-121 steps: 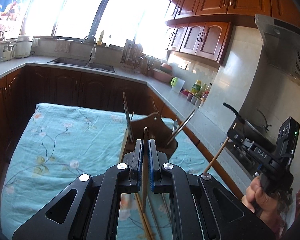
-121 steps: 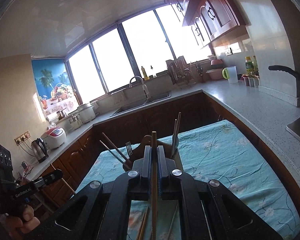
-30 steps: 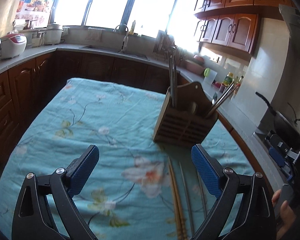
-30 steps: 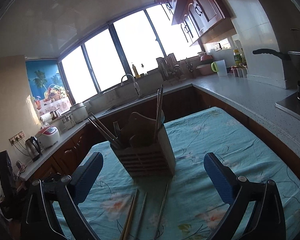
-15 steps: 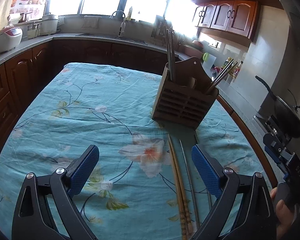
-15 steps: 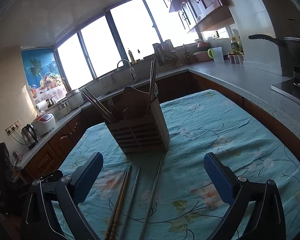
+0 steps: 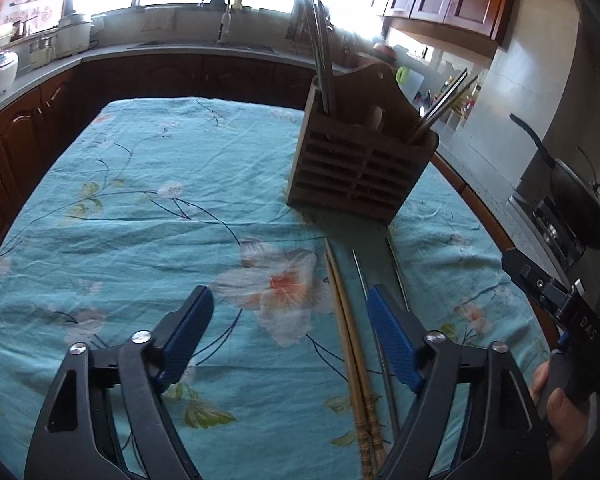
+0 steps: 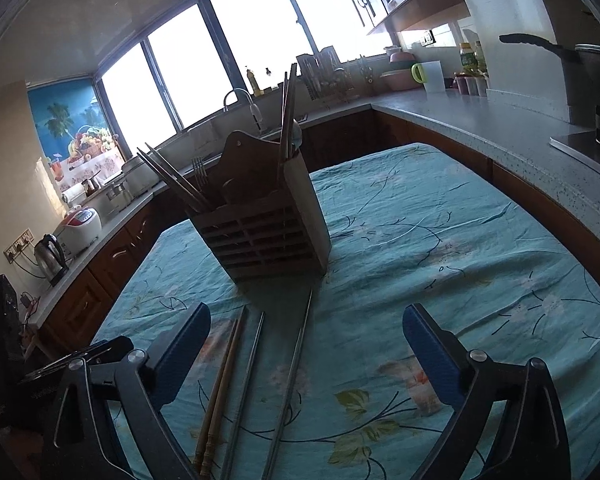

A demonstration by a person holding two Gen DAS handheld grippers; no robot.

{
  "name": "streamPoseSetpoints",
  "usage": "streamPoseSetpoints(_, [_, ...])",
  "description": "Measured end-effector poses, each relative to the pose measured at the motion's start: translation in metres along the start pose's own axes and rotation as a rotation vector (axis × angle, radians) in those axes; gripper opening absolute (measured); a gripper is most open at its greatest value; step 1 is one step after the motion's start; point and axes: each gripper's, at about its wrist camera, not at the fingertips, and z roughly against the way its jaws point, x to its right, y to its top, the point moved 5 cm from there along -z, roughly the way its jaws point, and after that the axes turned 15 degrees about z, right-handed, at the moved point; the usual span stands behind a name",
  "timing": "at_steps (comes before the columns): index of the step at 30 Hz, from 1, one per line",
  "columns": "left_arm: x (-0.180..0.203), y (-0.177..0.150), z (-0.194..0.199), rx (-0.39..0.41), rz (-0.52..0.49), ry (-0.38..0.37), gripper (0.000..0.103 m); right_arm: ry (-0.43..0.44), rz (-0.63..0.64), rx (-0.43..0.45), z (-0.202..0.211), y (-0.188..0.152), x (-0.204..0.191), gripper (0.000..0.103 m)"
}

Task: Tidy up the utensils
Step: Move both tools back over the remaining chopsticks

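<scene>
Left gripper (image 7: 290,336): jaws apart and closing, blue pads clear of everything, nothing gripped; pair of wooden chopsticks (image 7: 350,344) lying on the cloth between the pads, nearer the right-hand one. Right gripper (image 8: 306,354): jaws wide, closing a little, empty, poised over two metal chopsticks (image 8: 294,376) and the wooden pair (image 8: 220,388).

Loose chopsticks side by side on the floral turquoise tablecloth (image 7: 120,208), tips pointing toward the wooden utensil holder (image 7: 360,168), the nearest metal tip almost at its base. Holder upright near the far half of the table, toward the edge beside the stove-side counter; slatted front, arched back panel. Standing inside it: metal chopsticks leaning out at both ends, a fork (image 8: 199,168) and a spoon.

Readable writing: "DAS" in white on the black body of the right gripper, seen from the left wrist view beside the hand (image 7: 560,412) that grips it. Faint lettering on the left gripper body in the right wrist view, too blurred to read.
</scene>
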Motion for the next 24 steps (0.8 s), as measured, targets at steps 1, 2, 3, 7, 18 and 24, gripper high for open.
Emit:
streamPoseSetpoints(1, [0.002,-0.001,-0.004,-0.013,-0.006,-0.005,0.071,0.002,0.0,-0.007,-0.003,0.0,0.0,0.089])
streamPoseSetpoints(2, [0.003,-0.001,-0.008,-0.028,-0.011,-0.01,0.066,0.006,0.0,-0.015,-0.006,-0.001,-0.001,0.087])
streamPoseSetpoints(3, [0.005,-0.002,-0.012,-0.044,-0.016,-0.012,0.064,0.009,0.001,-0.025,-0.01,-0.001,-0.001,0.082])
streamPoseSetpoints(7, [0.012,-0.006,-0.027,-0.094,-0.045,-0.01,0.053,0.022,-0.003,-0.067,-0.024,-0.003,0.0,0.061])
streamPoseSetpoints(18, [0.021,-0.026,-0.072,-0.222,-0.102,0.034,0.035,0.043,-0.027,-0.155,-0.054,-0.013,0.005,0.051])
streamPoseSetpoints(24, [0.026,-0.027,-0.08,-0.225,-0.12,0.035,0.033,0.045,-0.04,-0.181,-0.064,-0.017,0.009,0.049])
